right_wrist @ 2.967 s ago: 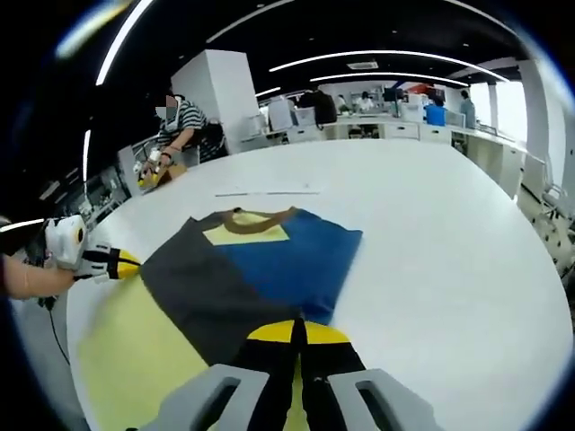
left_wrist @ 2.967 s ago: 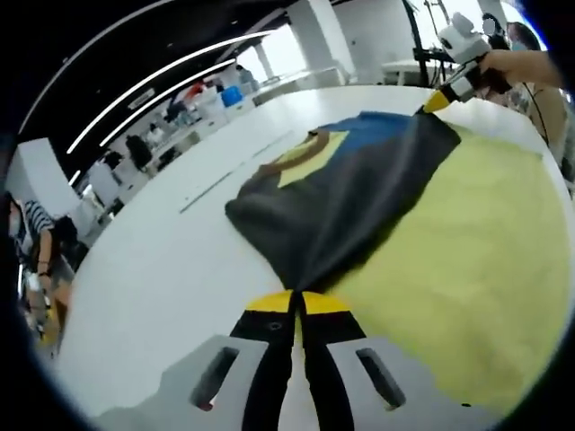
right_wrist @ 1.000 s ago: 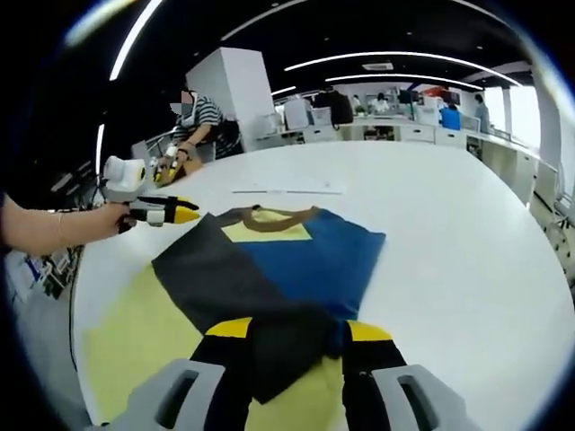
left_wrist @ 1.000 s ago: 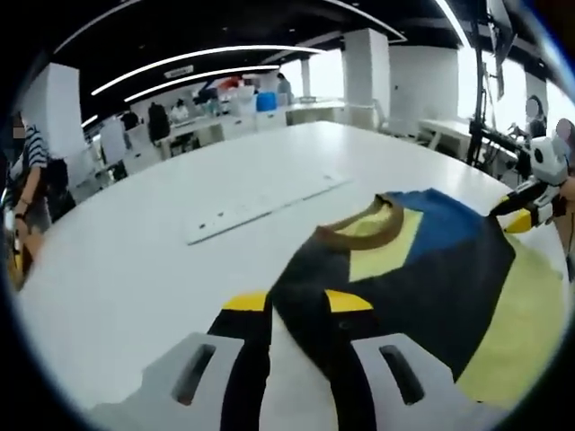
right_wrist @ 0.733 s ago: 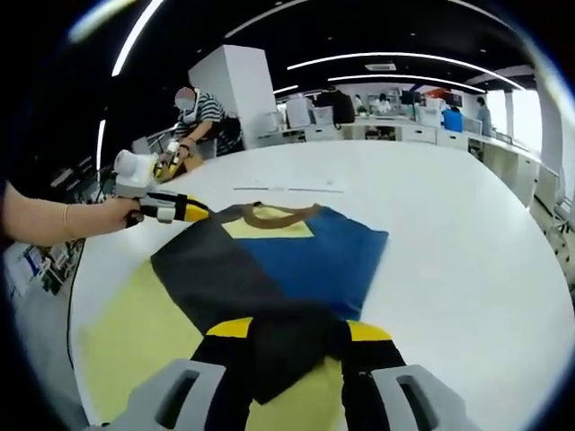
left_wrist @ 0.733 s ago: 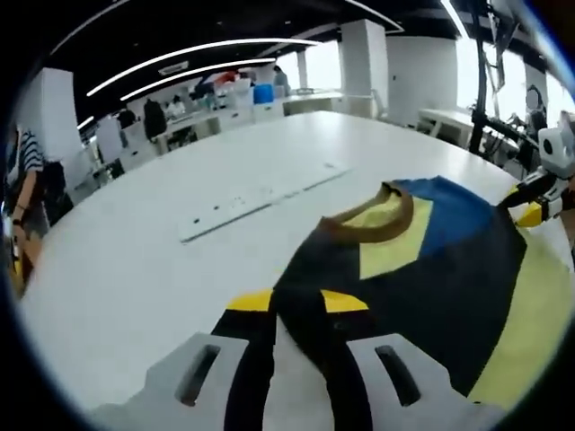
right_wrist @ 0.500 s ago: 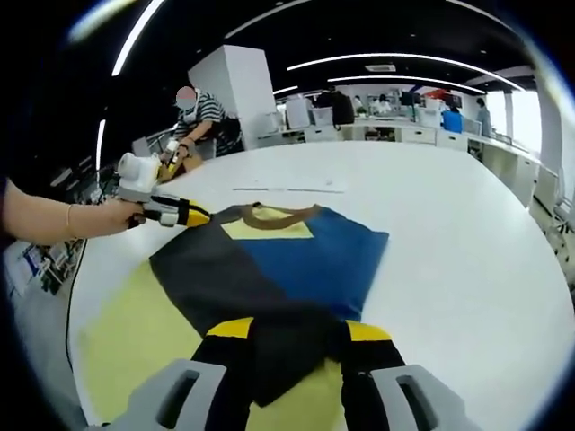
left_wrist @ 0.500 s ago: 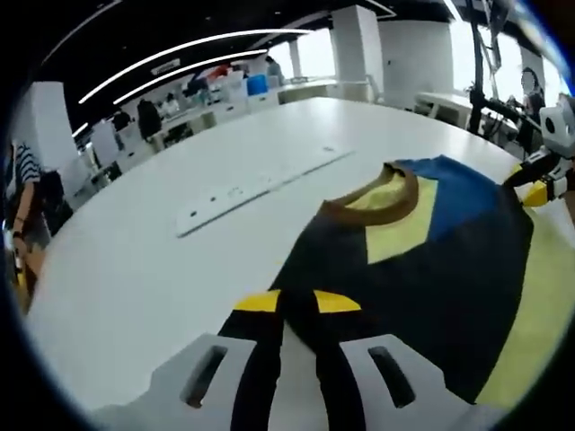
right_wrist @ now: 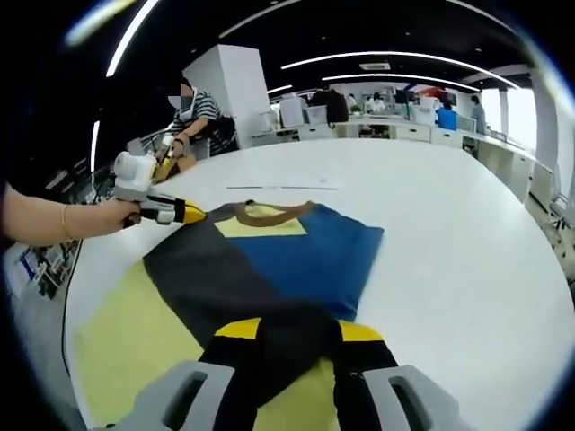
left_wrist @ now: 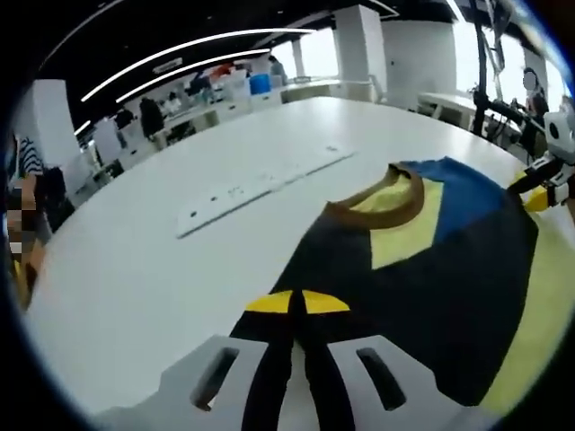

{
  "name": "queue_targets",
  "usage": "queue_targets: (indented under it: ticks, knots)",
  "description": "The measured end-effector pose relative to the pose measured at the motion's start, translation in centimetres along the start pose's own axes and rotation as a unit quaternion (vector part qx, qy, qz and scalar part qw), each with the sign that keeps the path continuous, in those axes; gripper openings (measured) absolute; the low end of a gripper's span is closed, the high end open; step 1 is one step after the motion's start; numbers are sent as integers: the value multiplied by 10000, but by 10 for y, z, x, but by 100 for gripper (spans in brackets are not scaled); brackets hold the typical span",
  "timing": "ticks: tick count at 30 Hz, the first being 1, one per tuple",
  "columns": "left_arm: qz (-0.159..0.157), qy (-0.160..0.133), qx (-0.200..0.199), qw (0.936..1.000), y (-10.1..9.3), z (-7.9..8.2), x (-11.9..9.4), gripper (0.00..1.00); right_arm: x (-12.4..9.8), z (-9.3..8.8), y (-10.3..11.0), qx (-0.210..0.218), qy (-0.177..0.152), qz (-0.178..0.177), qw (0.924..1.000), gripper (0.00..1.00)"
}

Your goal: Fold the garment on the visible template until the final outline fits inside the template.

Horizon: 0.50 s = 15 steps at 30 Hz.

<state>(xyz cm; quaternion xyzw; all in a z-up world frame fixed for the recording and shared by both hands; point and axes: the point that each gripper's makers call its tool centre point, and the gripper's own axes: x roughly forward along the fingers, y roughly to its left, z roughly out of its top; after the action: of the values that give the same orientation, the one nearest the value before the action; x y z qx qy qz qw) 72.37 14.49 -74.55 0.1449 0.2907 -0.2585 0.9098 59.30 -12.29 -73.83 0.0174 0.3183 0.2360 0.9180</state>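
A garment (left_wrist: 431, 269) of dark grey and blue panels, with a yellow chest patch and a brown collar (left_wrist: 382, 202), lies flat on a yellow template (left_wrist: 550, 310). My left gripper (left_wrist: 296, 303) is shut on the garment's dark edge near the shoulder. In the right gripper view the garment (right_wrist: 296, 251) rests on the template (right_wrist: 126, 332), and my right gripper (right_wrist: 298, 329) stands open with the dark near corner between its jaws. The left gripper (right_wrist: 198, 214), held by a hand, touches the garment's far left edge there. The right gripper (left_wrist: 532, 190) shows at the garment's far right edge.
The big white table (right_wrist: 467, 233) stretches wide beyond the garment. A thin white strip (left_wrist: 256, 184) lies on it past the collar. A person in a striped shirt (right_wrist: 193, 121) works at the table's far side. Desks and shelves line the room behind.
My left gripper's jaws have come together on the garment's edge; they stood apart a second ago. The right jaws have narrowed a little around the fabric corner.
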Motion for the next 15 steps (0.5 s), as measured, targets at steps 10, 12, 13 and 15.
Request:
queue_targets:
  ticks: [10, 12, 13, 15]
  knots:
    - [-88, -76, -179, 9998, 3, 3, -4, 0, 2, 1, -2, 47, 7, -43, 10000, 0]
    - [-109, -246, -321, 9991, 4, 9, -7, 0, 2, 1, -1, 60, 22, -46, 10000, 0]
    - [-115, -295, -357, 9989, 6, 12, -9, 0, 2, 0, 0, 48, 50, -44, 10000, 0]
    - [-137, -349, -397, 9985, 8, 14, -11, 0, 2, -2, 0, 75, 71, -51, 9999, 0]
